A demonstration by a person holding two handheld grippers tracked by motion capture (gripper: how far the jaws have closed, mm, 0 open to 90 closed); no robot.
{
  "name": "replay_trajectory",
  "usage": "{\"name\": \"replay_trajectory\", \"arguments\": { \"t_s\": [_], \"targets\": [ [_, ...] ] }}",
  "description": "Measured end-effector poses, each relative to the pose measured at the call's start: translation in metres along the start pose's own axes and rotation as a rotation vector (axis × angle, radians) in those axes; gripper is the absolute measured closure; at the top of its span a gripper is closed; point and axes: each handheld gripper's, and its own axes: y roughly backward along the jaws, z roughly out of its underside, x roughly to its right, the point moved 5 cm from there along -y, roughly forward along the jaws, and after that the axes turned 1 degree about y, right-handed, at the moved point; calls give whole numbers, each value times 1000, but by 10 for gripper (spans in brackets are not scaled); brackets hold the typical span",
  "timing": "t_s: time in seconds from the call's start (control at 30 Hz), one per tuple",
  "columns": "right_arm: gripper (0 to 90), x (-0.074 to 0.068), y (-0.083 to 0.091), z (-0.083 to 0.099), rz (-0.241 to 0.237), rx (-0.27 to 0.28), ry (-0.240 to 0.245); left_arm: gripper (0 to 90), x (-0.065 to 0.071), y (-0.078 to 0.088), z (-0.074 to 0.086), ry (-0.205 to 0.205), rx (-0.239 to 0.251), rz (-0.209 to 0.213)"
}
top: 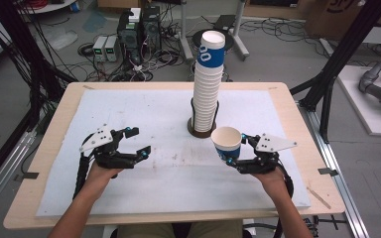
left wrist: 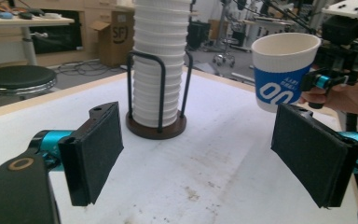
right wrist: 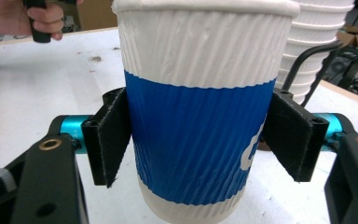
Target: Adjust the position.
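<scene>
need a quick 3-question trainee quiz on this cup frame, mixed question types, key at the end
1. True or false: the right gripper is shut on the single paper cup.
2. Where does the stack of paper cups stand? A) in a black wire holder on a round base B) loose on the white mat C) in the left gripper
3. Fill in: the left gripper's jaws are ____, with nothing between them.

Key: 1 true; 2 A; 3 open
</scene>
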Motion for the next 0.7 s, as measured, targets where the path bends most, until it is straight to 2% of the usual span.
{"name": "replay_trajectory", "arguments": {
  "t_s": [0.17,0.4,0.5,0.7],
  "targets": [
    [280,0,6,1,16,38,-14,165,-4,4,8,-2,8,-27],
    [281,8,24,0,87,116,-34,167,-5,8,13,-11,22,-42],
    [281,10,31,1,111,128,-45,167,-6,9,15,-9,23,-51],
    [280,14,34,3,131,137,-61,167,-7,12,14,-3,32,-56]
  ]
}}
